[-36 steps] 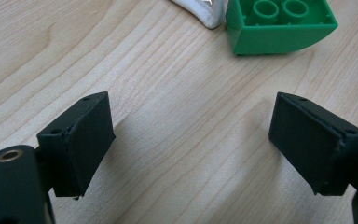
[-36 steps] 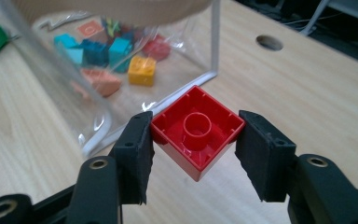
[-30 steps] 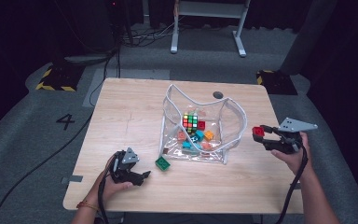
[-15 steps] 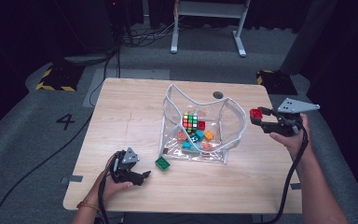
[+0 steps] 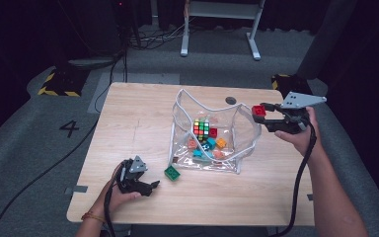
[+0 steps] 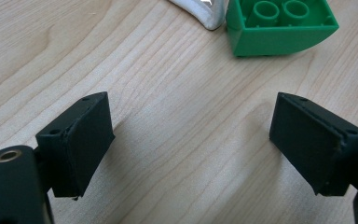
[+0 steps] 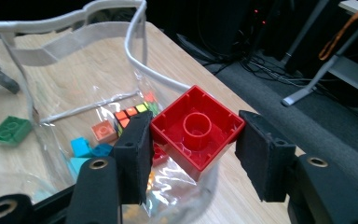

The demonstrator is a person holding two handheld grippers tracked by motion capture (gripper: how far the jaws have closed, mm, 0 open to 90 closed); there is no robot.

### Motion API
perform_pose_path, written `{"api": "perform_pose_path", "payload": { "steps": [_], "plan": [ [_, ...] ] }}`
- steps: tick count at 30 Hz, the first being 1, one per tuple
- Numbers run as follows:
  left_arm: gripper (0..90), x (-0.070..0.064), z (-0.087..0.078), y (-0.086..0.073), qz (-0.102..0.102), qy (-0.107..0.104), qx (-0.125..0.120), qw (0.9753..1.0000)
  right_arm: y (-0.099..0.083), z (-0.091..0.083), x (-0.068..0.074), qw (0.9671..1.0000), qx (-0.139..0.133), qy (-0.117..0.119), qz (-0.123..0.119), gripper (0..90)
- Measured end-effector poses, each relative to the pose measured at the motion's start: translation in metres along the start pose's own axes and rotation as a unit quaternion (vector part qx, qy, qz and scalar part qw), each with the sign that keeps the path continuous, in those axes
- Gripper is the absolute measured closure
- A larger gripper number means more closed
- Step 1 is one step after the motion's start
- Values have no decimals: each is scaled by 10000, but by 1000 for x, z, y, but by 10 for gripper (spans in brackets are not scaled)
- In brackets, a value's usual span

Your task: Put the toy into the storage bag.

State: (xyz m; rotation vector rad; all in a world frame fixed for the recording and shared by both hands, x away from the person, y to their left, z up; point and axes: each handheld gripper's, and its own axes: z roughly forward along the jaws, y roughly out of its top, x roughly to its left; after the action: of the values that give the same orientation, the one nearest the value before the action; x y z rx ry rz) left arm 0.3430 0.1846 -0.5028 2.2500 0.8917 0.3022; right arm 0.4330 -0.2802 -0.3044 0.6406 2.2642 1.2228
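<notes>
Our right gripper [image 5: 265, 114] clamps a red brick [image 5: 259, 111] just above the rim of the clear bag [image 5: 242, 148], which holds a puzzle cube [image 5: 201, 128] and small bricks, their shapes blurred by plastic. Our left gripper [image 5: 145, 186] rests open near a green brick [image 6: 279, 25], cut off at the frame's edge.

Open bag mouth [image 5: 212, 106] unobstructed from above, green brick [image 5: 172, 173] blocking bag's near-left corner
</notes>
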Motion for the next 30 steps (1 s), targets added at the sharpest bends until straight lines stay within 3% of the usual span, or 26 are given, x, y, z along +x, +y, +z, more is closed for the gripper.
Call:
{"api": "perform_pose_path", "payload": {
  "steps": [7,15,22,25,27,30],
  "plan": [
    [134,0,0,0,5,0,0,10000,12,19,14,9988,132,326,-334,474],
    [134,0,0,0,11,4,0,10000,24,44,28,9945,406,737,-620,474],
    [134,0,0,0,25,6,2,10000,35,69,39,9858,852,1095,-942,474],
    [134,0,0,0,6,3,0,10000,39,79,42,9811,1021,1237,-1080,474],
    [134,0,0,0,8,2,1,10000,43,89,46,9758,1230,1333,-1219,474],
    [134,0,0,0,9,4,0,10000,45,98,50,9715,1417,1397,-1286,474]
  ]
}}
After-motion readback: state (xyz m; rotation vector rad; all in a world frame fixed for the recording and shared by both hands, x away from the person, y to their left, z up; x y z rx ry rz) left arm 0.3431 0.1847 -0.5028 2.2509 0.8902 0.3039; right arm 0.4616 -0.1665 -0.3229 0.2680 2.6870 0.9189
